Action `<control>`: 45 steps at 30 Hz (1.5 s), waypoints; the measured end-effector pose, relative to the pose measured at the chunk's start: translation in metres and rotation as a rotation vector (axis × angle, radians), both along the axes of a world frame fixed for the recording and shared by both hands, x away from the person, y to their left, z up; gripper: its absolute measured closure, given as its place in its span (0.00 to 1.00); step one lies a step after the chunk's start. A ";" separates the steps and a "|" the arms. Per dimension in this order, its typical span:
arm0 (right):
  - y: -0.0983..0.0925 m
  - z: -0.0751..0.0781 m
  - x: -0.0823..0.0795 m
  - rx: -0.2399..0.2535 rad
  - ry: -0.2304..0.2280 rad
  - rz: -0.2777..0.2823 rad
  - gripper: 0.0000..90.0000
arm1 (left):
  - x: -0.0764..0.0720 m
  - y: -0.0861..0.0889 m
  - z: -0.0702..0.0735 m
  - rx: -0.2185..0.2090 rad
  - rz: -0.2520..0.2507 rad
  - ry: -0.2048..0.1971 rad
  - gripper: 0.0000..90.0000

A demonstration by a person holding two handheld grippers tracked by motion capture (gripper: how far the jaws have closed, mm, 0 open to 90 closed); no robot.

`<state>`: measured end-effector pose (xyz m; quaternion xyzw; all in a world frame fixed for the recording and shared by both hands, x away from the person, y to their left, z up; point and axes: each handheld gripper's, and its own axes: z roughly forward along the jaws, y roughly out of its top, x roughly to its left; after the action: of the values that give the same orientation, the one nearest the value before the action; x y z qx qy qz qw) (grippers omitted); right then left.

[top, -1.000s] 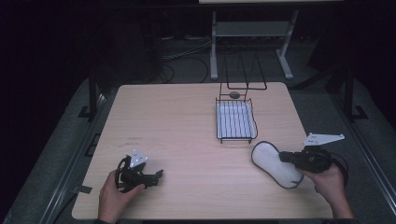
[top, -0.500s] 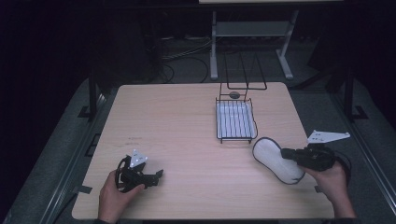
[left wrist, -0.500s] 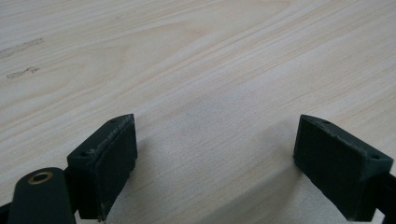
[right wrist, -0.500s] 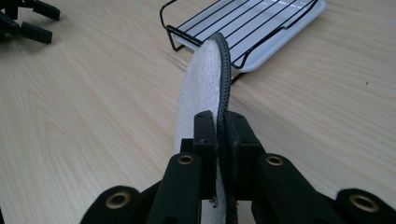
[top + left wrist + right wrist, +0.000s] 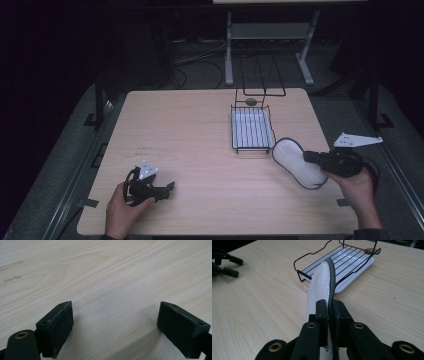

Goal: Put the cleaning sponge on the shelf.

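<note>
Insole [image 5: 319,282]: white foam face, black edge, prob. fabric underside.

High view looks down the table [image 5: 200,120]; claw cameras skim close, both sharing its wood.

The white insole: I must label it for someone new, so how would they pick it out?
On the wooden table, look toward its right edge, just right of the wire rack. There the right gripper pinches the white insole. It is the one soft, oval pad with a dark rim.
</note>
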<state>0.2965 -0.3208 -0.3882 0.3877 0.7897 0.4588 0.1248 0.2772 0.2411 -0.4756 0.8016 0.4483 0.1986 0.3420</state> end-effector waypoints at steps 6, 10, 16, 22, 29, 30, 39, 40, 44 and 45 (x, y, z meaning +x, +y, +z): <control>-0.003 0.005 0.004 0.026 -0.019 -0.015 0.93 | 0.000 0.000 0.000 0.000 0.000 0.000 0.14; -0.003 0.007 0.009 0.037 -0.022 -0.019 0.93 | 0.000 0.000 0.000 0.000 0.000 0.000 0.14; -0.001 0.010 0.016 0.051 -0.030 -0.024 0.93 | 0.000 0.000 0.000 0.000 -0.001 0.000 0.14; 0.001 0.012 0.022 0.059 -0.039 -0.026 0.93 | 0.000 0.000 0.000 0.002 0.000 0.003 0.14; 0.003 0.014 0.030 0.071 -0.046 -0.034 0.93 | 0.000 0.000 0.000 0.001 0.000 0.002 0.14; 0.004 0.015 0.031 0.072 -0.046 -0.034 0.93 | 0.000 0.000 0.000 0.002 0.000 0.002 0.14; 0.009 0.016 0.043 0.085 -0.053 -0.042 0.93 | 0.000 0.000 0.000 0.001 0.000 0.002 0.14; 0.010 0.016 0.045 0.085 -0.054 -0.040 0.93 | 0.000 0.000 0.000 0.002 0.000 0.003 0.14; 0.012 0.017 0.051 0.086 -0.056 -0.043 0.93 | 0.000 0.000 0.000 0.002 0.000 0.003 0.14; 0.013 0.018 0.053 0.086 -0.058 -0.043 0.93 | 0.000 0.000 0.000 0.002 0.000 0.003 0.14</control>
<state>0.3496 -0.3079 -0.3706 0.3962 0.7567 0.5007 0.1406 0.2772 0.2412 -0.4753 0.8023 0.4485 0.1979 0.3407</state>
